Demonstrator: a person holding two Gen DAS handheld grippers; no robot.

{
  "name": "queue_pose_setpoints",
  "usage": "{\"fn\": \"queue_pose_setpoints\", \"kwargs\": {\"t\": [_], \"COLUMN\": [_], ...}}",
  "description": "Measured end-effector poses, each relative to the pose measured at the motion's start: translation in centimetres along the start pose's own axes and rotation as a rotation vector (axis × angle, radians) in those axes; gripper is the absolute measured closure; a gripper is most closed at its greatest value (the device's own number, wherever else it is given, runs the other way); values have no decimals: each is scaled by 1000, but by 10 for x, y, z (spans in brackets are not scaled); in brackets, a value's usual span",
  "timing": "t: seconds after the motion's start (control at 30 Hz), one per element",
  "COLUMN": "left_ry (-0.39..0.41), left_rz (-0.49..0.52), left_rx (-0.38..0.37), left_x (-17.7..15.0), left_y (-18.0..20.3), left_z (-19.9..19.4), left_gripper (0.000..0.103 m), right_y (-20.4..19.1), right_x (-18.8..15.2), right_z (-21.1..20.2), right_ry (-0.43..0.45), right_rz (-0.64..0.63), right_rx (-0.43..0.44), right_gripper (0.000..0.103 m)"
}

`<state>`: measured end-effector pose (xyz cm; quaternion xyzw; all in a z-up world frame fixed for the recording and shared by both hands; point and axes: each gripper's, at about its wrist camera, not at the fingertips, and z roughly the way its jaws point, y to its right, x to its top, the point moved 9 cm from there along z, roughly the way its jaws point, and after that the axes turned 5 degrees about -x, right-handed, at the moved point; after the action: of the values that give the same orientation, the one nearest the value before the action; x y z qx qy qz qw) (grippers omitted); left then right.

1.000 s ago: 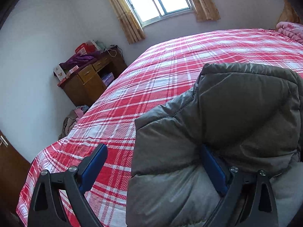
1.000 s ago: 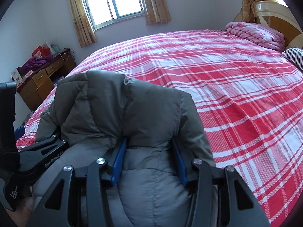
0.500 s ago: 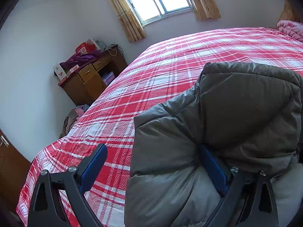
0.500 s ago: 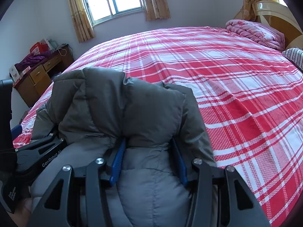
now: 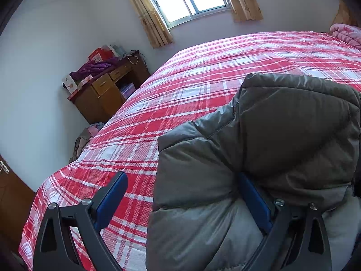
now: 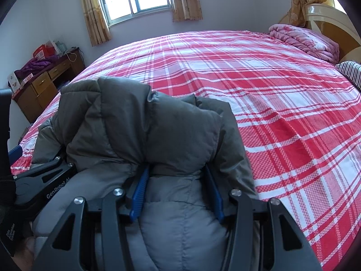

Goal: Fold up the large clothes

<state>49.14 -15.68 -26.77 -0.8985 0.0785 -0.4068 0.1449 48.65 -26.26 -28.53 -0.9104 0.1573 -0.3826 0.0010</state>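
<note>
A puffy grey-olive down jacket [image 5: 282, 135] lies bunched on the near part of the red plaid bed [image 5: 203, 79]. My left gripper [image 5: 181, 176] is open wide. Its left finger [image 5: 112, 198] hovers free over the sheet, and its right finger [image 5: 255, 201] is tucked under a fold of the jacket. In the right wrist view the jacket [image 6: 146, 131] is folded over, and my right gripper [image 6: 176, 167] is shut on a thick padded fold, with both blue pads pressed into it. The left gripper's black body [image 6: 45, 180] lies against the jacket's left side.
A wooden desk [image 5: 106, 92] piled with clothes and boxes stands by the wall on the left, with clothes heaped on the floor [image 5: 85, 135] beside it. A folded pink quilt [image 6: 304, 40] and a headboard [image 6: 327, 15] are at the far right. Bare plaid sheet stretches beyond the jacket.
</note>
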Motion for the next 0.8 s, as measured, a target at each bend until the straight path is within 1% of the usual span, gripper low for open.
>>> {"fn": "queue_pose_setpoints", "kwargs": {"t": [0.8], "left_ry": [-13], "left_rz": [19], "left_rx": [11], "left_x": [-3], "left_y": [1], "left_z": [4], "left_gripper": [5], "right_y": [-4], "right_x": [-2], "right_z": [3], "right_ry": [-17], "right_rz": [-16], "right_rx": [-23], "right_gripper": [51]}}
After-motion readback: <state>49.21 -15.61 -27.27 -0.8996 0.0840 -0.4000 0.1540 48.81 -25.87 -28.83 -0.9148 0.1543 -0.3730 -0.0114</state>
